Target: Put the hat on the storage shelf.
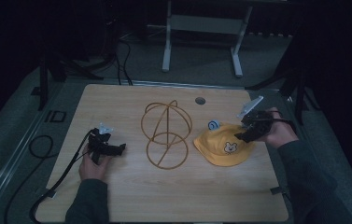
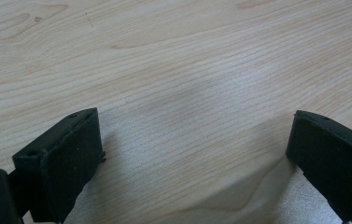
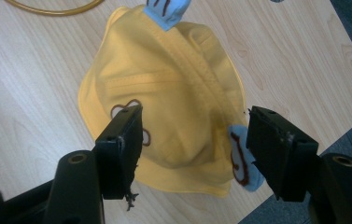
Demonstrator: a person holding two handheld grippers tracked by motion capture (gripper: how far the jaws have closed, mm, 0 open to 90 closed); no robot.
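Yellow hat (image 1: 223,145) lies flat on the wooden table (image 1: 164,196), right of centre in the high view, bear face patch toward the lower edge. One blue ear (image 1: 214,124) pokes up at its upper left rim. In my right gripper view the hat (image 3: 164,93) sits centre frame, with that ear (image 3: 166,10) at top centre and a second blue ear (image 3: 241,158) low right, beside the right jaw.

My right gripper (image 1: 250,133) is at the hat's right edge in the high view, my hand (image 1: 278,133) behind it, far right of frame. Its jaws stand wide apart over the hat crown in the right gripper view (image 3: 192,140); pads not pressing on the fabric, nothing gripped. Can't tell if the tips touch the cloth.

My left gripper (image 1: 108,149) is at mid left of the high view, resting low on the table, my left hand (image 1: 92,163) under it, cable trailing to the lower left corner. In the left gripper view its jaws (image 2: 194,140) are wide open over bare wood, nothing between them.

Gold wire frame (image 1: 165,135), a sphere of hoops over a flat ring, stands centre of the high view, between both grippers, just left of the hat, not touching it as far as I can tell. A bit of its ring (image 3: 52,8) shows at upper left of the right gripper view.
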